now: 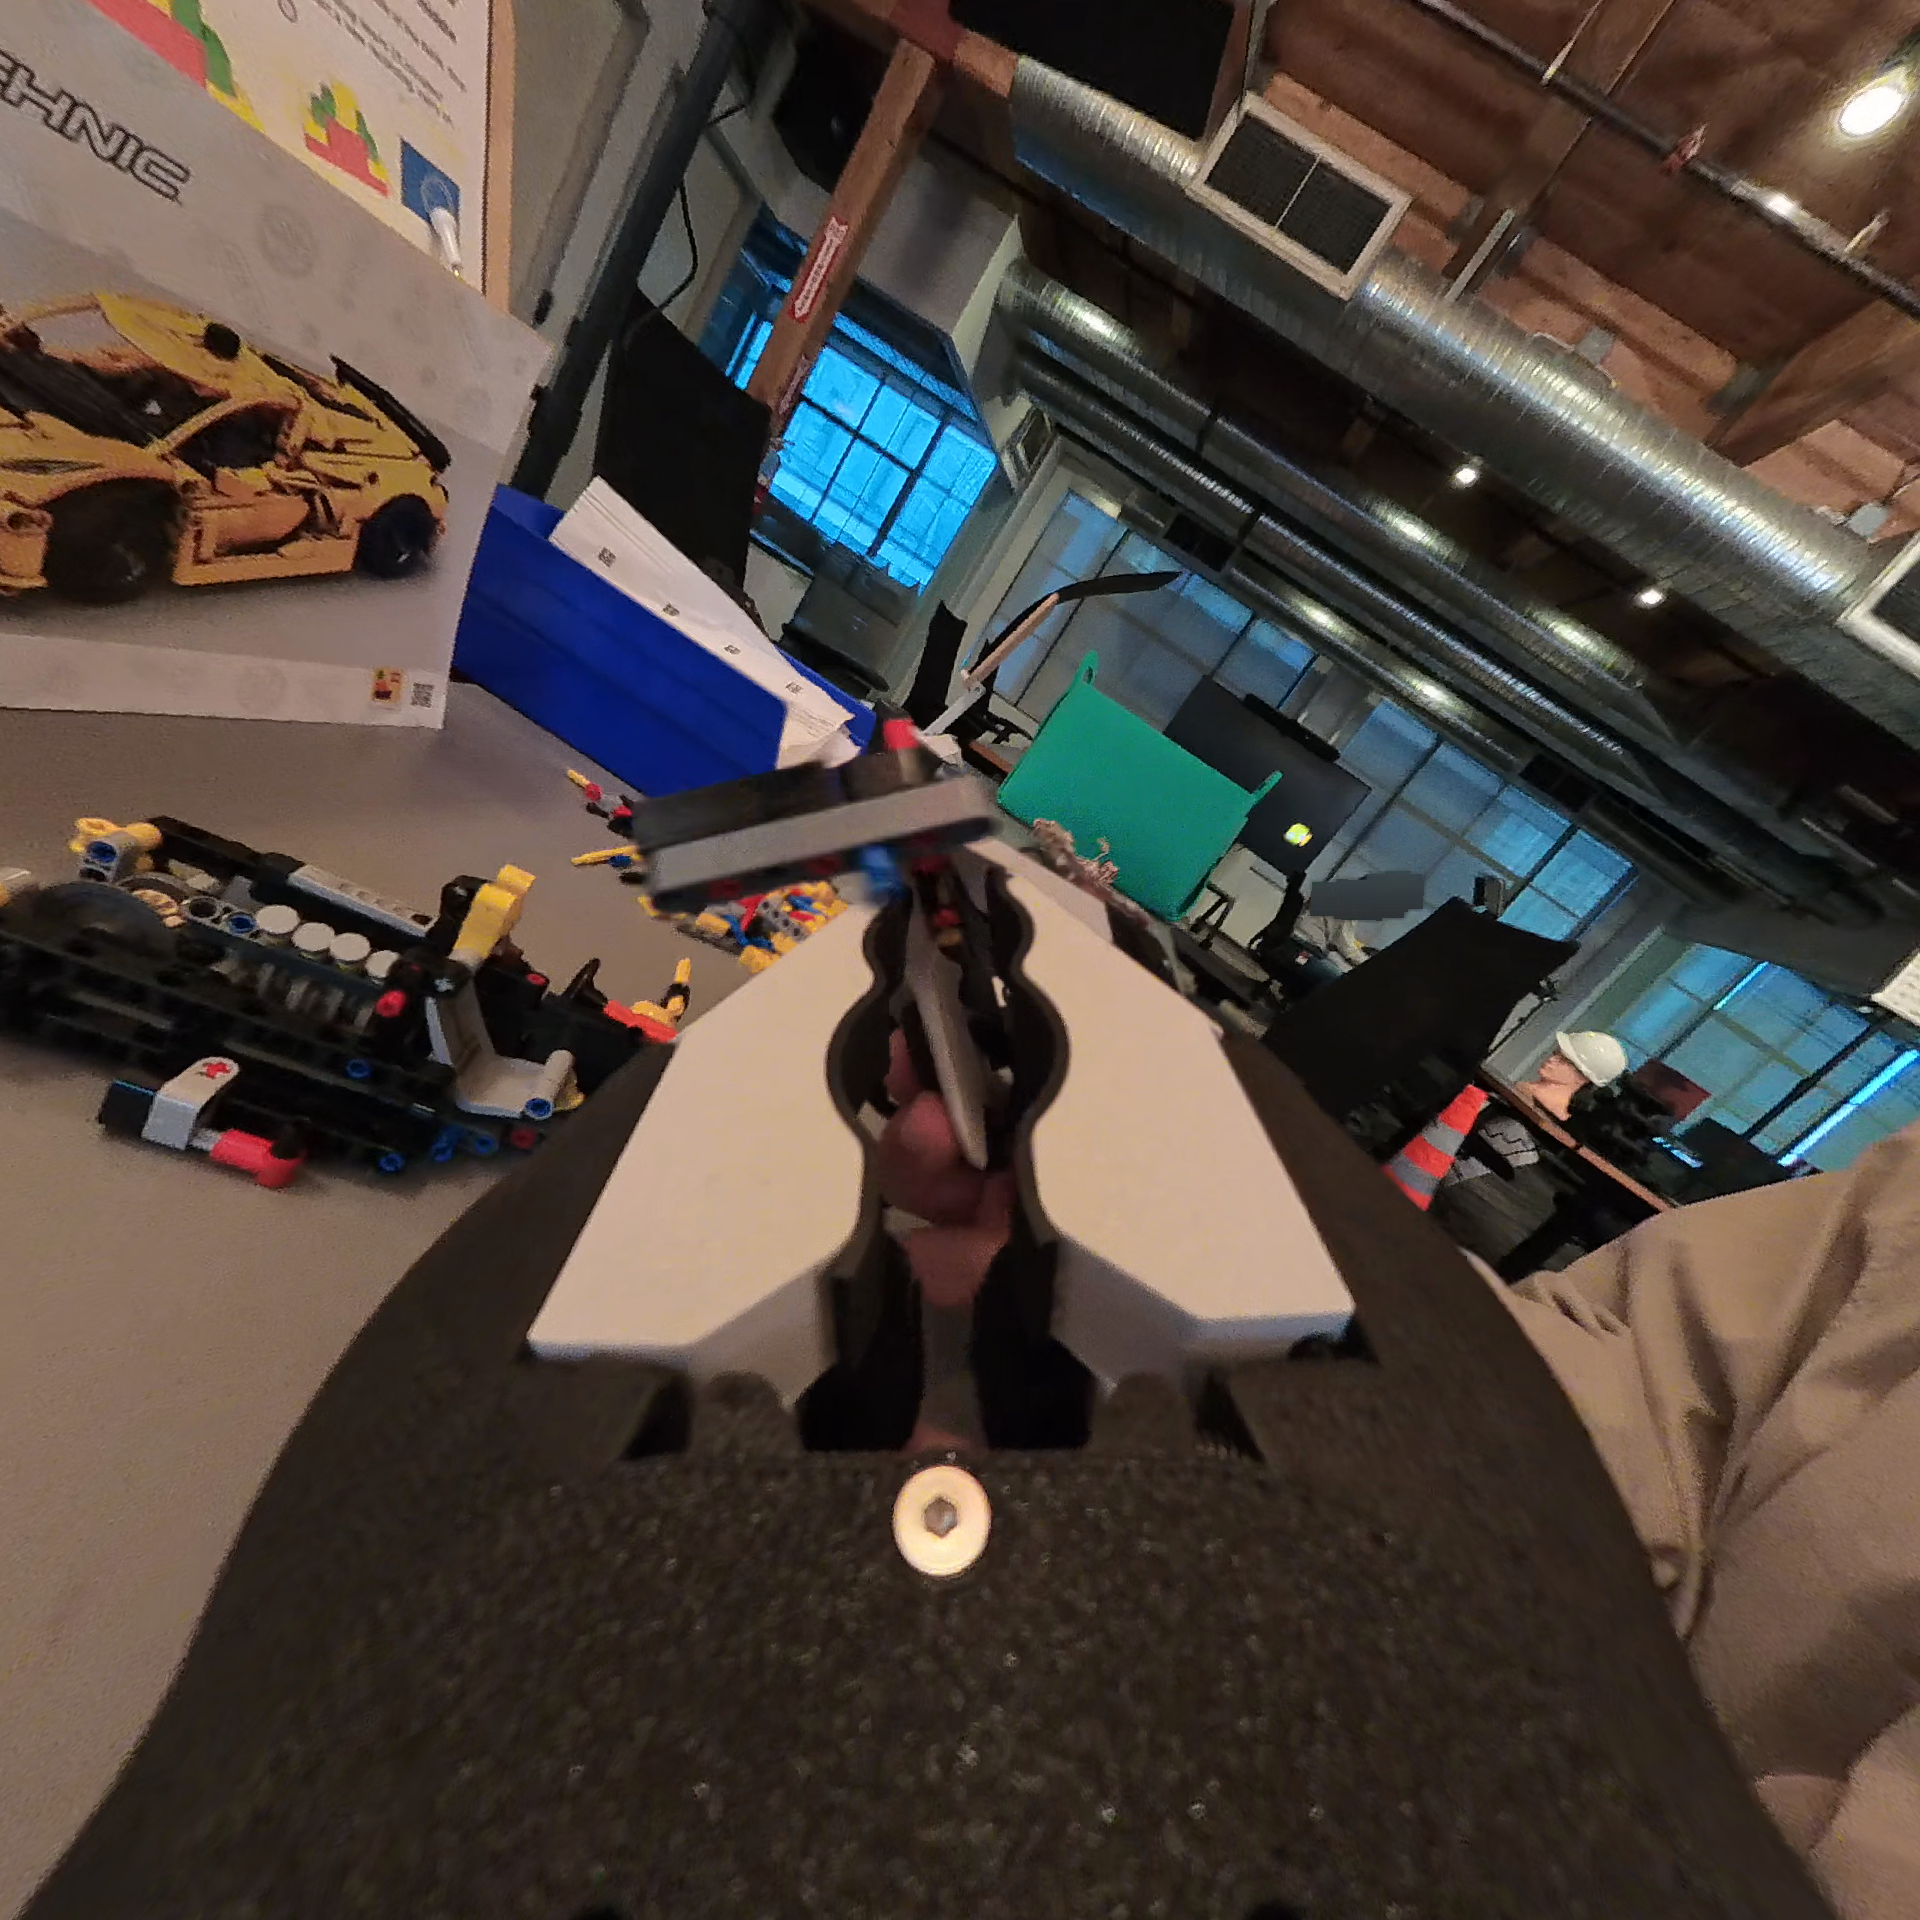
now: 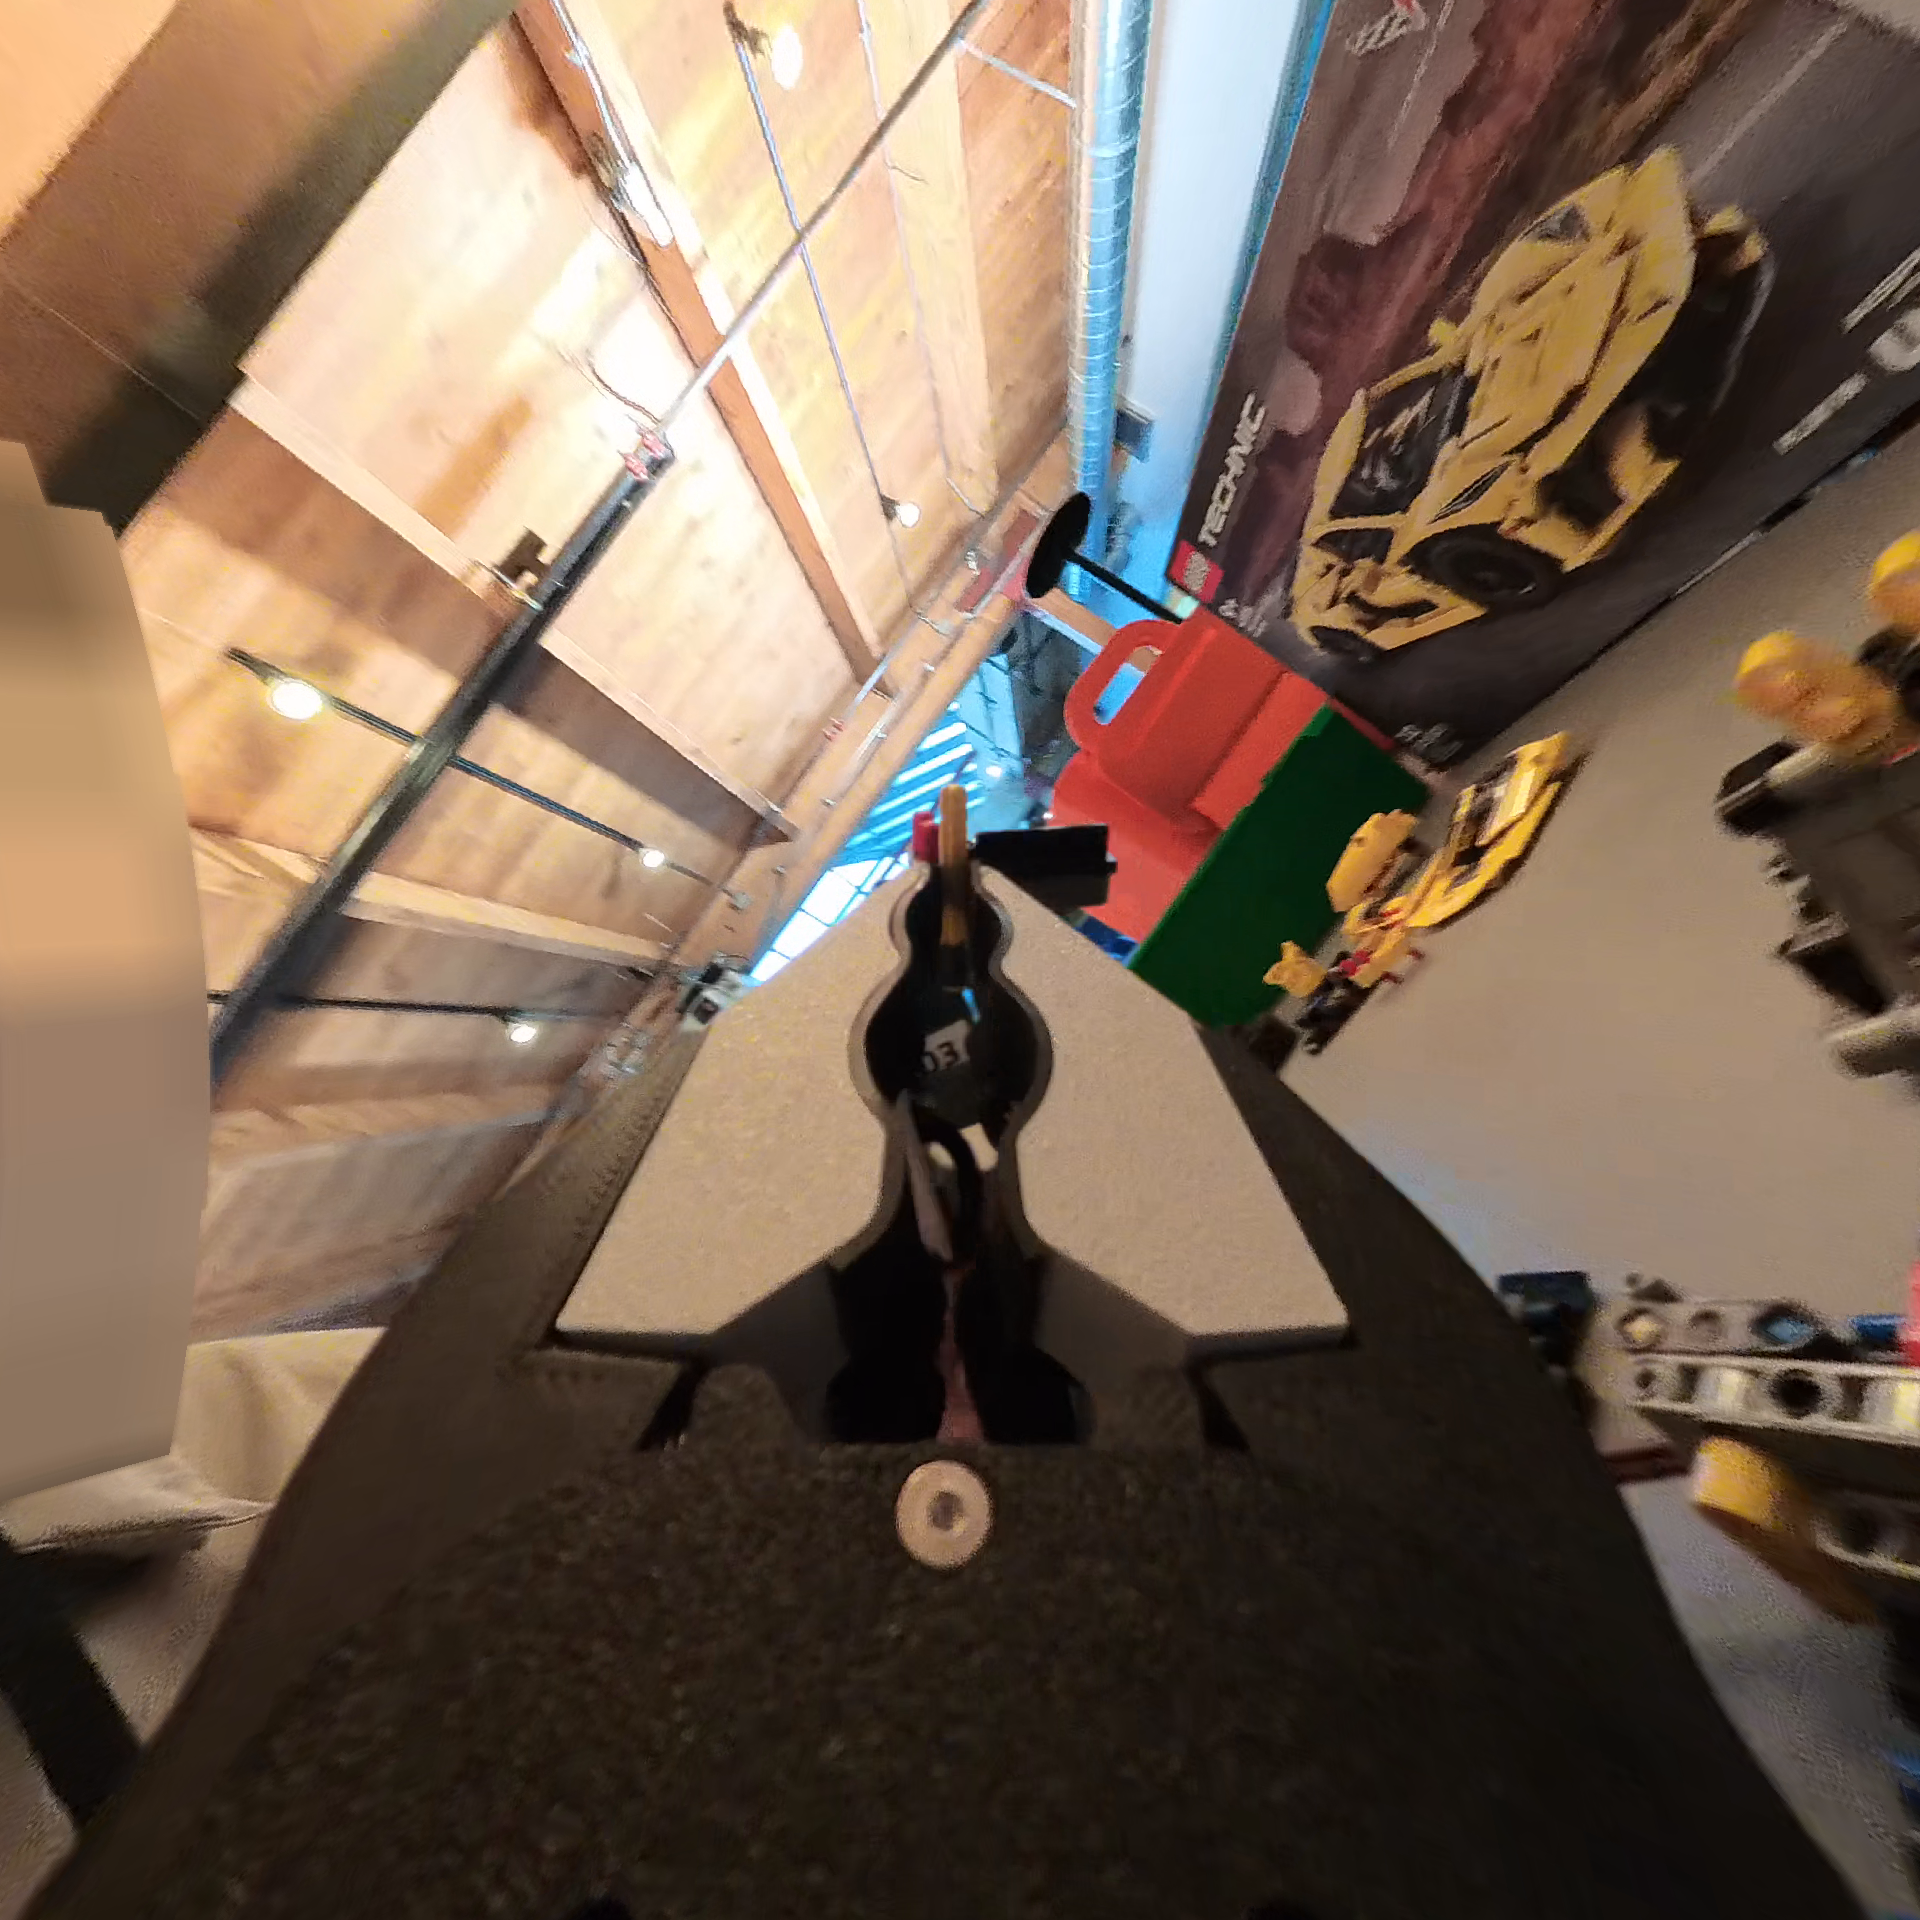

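My left gripper (image 1: 930,883) is shut on a small brick assembly (image 1: 810,831) of grey and black beams with blue and red pins. It holds the assembly in the air above the grey table (image 1: 156,1351). A fingertip (image 1: 935,1153) shows between the jaws lower down. A half-built black toy car chassis (image 1: 291,997) lies on the table to the left. My right gripper (image 2: 951,883) is shut on a thin tan rod (image 2: 953,842) with a black piece (image 2: 1049,857) beside its tip, held up in the air. The chassis shows blurred at the right edge of the right wrist view (image 2: 1787,1392).
A booklet picturing a yellow car (image 1: 208,468), a blue bin (image 1: 623,644), a green bin (image 1: 1132,800) and loose pieces (image 1: 769,920) lie behind. The right wrist view shows the set's box (image 2: 1507,416), red (image 2: 1174,748) and green (image 2: 1268,883) bins, and yellow pieces (image 2: 1434,862). A beige sleeve (image 1: 1714,1455) is at the right. The tips of both grippers are at nearly the same place.
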